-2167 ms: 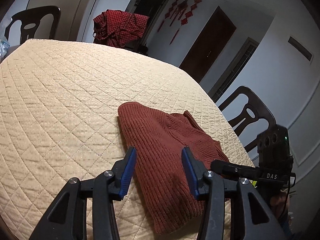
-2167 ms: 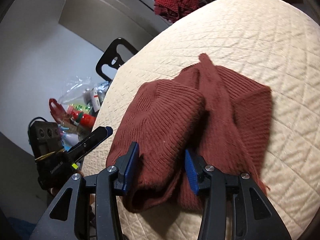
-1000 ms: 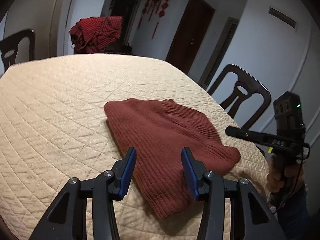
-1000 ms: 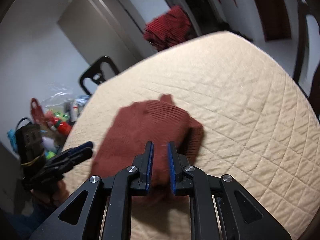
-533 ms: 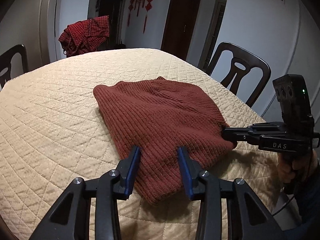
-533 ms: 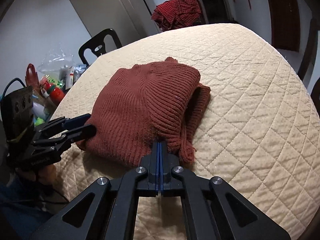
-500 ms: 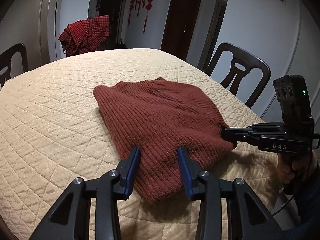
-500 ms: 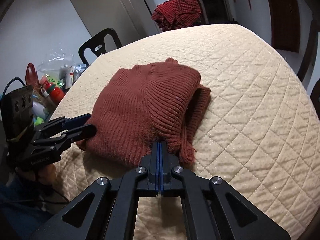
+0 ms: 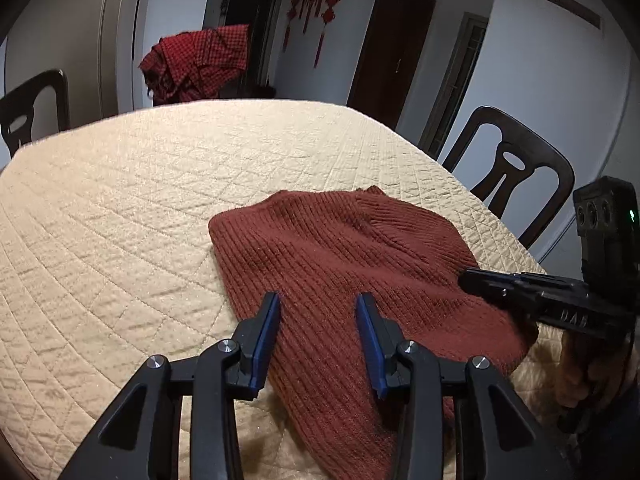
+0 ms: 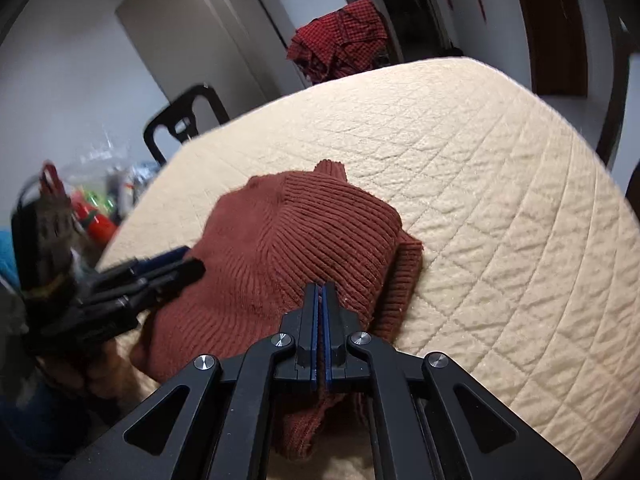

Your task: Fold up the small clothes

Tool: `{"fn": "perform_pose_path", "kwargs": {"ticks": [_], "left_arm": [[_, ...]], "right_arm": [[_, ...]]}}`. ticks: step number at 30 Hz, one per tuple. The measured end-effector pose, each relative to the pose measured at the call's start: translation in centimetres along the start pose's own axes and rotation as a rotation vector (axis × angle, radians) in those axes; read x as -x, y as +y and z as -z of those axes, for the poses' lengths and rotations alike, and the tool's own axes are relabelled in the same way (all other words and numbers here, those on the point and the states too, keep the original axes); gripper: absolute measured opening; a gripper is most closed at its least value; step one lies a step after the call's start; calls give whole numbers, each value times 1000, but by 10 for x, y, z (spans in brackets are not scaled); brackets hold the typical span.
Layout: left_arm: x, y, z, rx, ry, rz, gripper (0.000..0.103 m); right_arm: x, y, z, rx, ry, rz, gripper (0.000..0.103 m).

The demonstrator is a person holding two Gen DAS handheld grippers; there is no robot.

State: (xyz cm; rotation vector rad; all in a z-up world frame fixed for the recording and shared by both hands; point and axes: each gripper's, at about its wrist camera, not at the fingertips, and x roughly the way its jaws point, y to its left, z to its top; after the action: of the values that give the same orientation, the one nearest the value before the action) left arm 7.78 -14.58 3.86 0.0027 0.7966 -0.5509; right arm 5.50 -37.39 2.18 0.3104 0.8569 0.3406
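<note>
On the near part of the quilted surface [image 9: 120,200], close to its front edge, lies the rust-red knitted sweater [image 9: 344,264], already doubled over into a thick bundle with a second layer peeking out on its right side. We hold our left tongs [image 9: 318,320] open above the sweater's near left portion, jaws spread with nothing between them. Our right tongs [image 10: 320,300] are closed, blue pads almost together at the sweater's near right edge; whether a thin bit of knit is pinched there we cannot tell, since the fabric sits just past the tips. We judge the sweater to be soft, limp and fairly light, with a ribbed knit that should grip well against the pads but will stretch and sag if lifted by a single layer. The folded near edge and the thick right-hand fold look like the best places to take hold, catching all layers at once. Beyond the sweater the surface stretches bare toward the far edge, giving plenty of room to lay a fold forward, while the near edge leaves little margin. A dark chair [image 9: 516,168] stands beside the sweater's right, off the surface, and a red checked cloth [image 9: 200,64] hangs well beyond the far edge.
</note>
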Motion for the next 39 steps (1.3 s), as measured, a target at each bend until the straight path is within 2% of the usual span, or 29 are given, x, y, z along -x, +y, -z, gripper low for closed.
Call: {"fn": "perform_pose_path", "kwargs": {"ticks": [5,9,12,18,21,29,32,34,39], "left_arm": [[7,1,-10,9,-13,0,42],[-8,3,-19,18,4,-24,42],[-24,3,-16,25,54,-39,42],[-15,-2,-16,8,36,-66,42],[-3,-4,-16,-10,19,-87,42],[26,0,-4,-30,-4,-146,42],[31,1,3,-14,4,-143,42],[29,-1,10,-16,16,-142,42],[26,-1,13,-13,13,-150,42]], "right_arm": [[14,2,-8,-1,-29,6,1],[6,-3,-21,-21,-45,31,1],[-10,-11,-23,-23,-8,78,2],[1,-11,-20,-15,-14,92,5],[16,-3,-15,21,-35,104,5],[41,24,10,147,-38,27,5],[39,26,18,159,-23,14,5],[31,20,24,151,7,43,5],[30,20,25,131,7,55,5]]}}
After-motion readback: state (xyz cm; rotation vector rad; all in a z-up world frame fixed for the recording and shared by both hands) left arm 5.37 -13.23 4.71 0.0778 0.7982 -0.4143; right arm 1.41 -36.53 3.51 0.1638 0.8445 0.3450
